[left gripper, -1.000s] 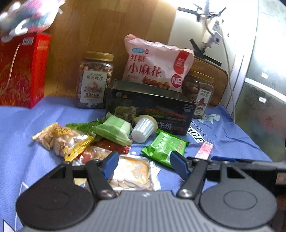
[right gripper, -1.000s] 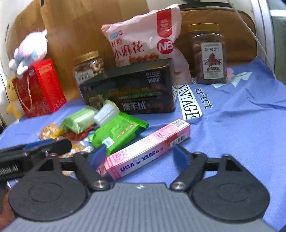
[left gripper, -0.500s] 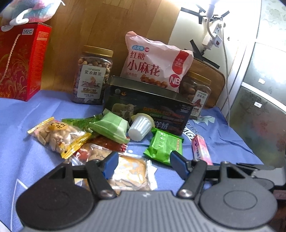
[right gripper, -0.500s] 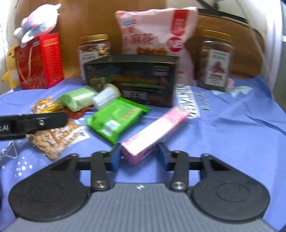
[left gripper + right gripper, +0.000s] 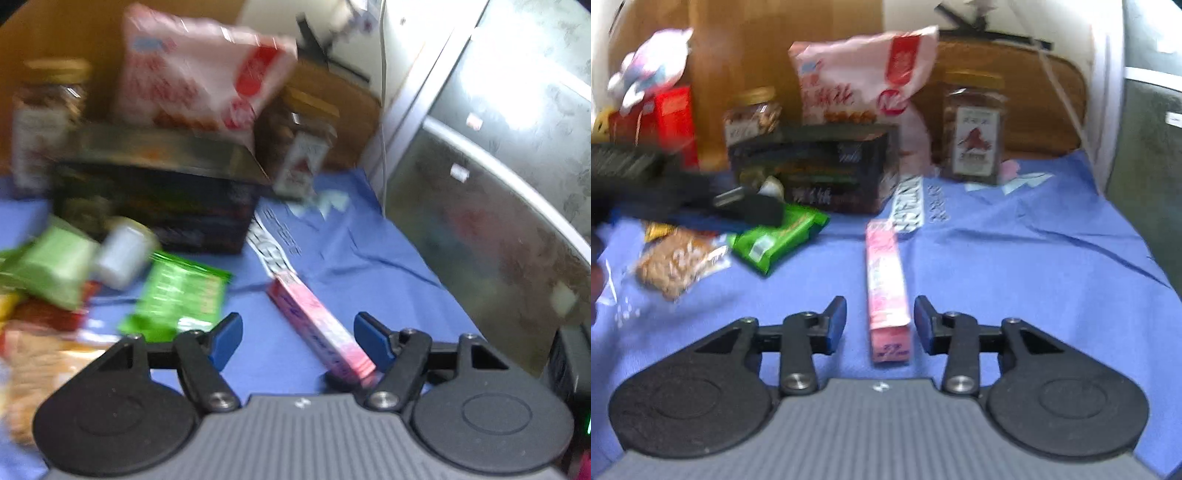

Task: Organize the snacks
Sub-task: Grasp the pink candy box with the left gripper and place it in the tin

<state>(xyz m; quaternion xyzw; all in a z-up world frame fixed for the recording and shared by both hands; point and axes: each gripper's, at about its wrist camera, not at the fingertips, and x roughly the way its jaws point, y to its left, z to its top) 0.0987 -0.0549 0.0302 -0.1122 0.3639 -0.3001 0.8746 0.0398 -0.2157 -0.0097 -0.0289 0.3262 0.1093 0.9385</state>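
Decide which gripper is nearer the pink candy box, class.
Right. The right gripper has its open fingers on either side of the pink candy box's near end, not touching. The left gripper is open, with the box crossing near its right finger.

Bare cloth (image 5: 1015, 266) rightward (snack pile (image 5: 775, 236) blocks left).

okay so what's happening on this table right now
A person with a gripper in each hand is sorting snacks on a blue cloth. The right gripper is open with the long pink box lying between its fingers, not clamped. The left gripper is open too, holding nothing. A green packet, bagged nuts, a dark tin and jars sit further back.
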